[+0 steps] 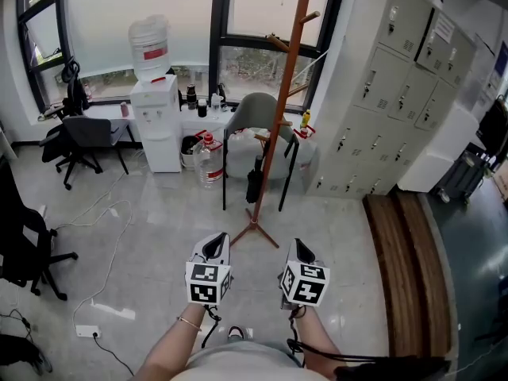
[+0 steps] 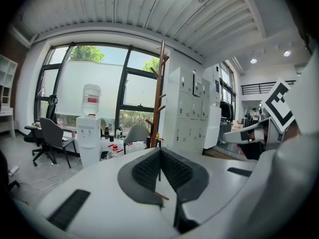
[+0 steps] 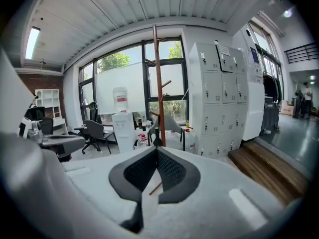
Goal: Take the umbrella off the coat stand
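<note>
A tall brown wooden coat stand (image 1: 282, 94) rises from three feet on the grey floor, in front of the window. A folded black umbrella (image 1: 254, 182) hangs low on it, beside the pole. Both grippers are held side by side well short of the stand, pointing at it. My left gripper (image 1: 214, 245) is shut with nothing between its pads, and so is my right gripper (image 1: 302, 249). In the left gripper view the stand (image 2: 159, 98) shows above the closed left gripper (image 2: 159, 152). In the right gripper view the stand (image 3: 158, 83) and the dark umbrella (image 3: 156, 141) show just past the closed right gripper (image 3: 157, 150).
A grey chair (image 1: 258, 116) stands right behind the stand, with large water bottles (image 1: 208, 162) and a water dispenser (image 1: 155, 121) to its left. Grey lockers (image 1: 397, 94) and a wooden step (image 1: 405, 268) lie to the right. Black office chairs (image 1: 79, 137) and a floor cable (image 1: 111, 228) are on the left.
</note>
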`<state>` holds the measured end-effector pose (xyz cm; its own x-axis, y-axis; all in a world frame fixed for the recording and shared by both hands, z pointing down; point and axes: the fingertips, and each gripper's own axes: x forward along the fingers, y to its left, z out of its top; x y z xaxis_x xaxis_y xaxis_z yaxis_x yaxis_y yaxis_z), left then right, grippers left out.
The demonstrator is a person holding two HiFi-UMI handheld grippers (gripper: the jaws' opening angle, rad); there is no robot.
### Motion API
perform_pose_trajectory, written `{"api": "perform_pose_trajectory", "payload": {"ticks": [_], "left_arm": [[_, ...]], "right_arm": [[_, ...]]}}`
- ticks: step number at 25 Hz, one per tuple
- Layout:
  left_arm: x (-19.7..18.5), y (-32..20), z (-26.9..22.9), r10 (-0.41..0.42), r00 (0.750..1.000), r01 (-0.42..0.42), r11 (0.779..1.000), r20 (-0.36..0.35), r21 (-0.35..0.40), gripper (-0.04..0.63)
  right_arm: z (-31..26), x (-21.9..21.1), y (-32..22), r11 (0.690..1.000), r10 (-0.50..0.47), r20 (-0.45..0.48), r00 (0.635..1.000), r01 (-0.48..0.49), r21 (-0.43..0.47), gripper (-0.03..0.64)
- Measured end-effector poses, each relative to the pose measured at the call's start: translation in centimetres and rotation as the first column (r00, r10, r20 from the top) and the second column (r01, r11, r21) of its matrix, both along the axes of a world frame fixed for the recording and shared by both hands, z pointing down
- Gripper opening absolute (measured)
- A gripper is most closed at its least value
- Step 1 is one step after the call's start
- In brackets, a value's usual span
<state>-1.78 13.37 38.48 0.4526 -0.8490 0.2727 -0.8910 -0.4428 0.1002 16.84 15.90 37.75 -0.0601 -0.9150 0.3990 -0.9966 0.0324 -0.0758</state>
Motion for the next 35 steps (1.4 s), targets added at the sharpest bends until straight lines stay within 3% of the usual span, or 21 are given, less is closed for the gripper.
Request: {"api": "perform_pose_trajectory", "payload": {"ticks": [20,35], "left_arm": [[2.0,-7.6,2.8,-0.024,0.999,0.026,0.998,0.025,-0.061,0.003],[2.0,-20.9,1.3,0.021,1.0,-0.021,0.999,0.0,-0.033,0.003]], "right_arm": [[2.8,2.6,-8.5,0.998,-0.014,0.026,1.0,0.016,-0.057,0.005],[1.3,1.7,-20.2,0.999,0.022,0.016,1.0,-0.021,-0.03,0.005]]}}
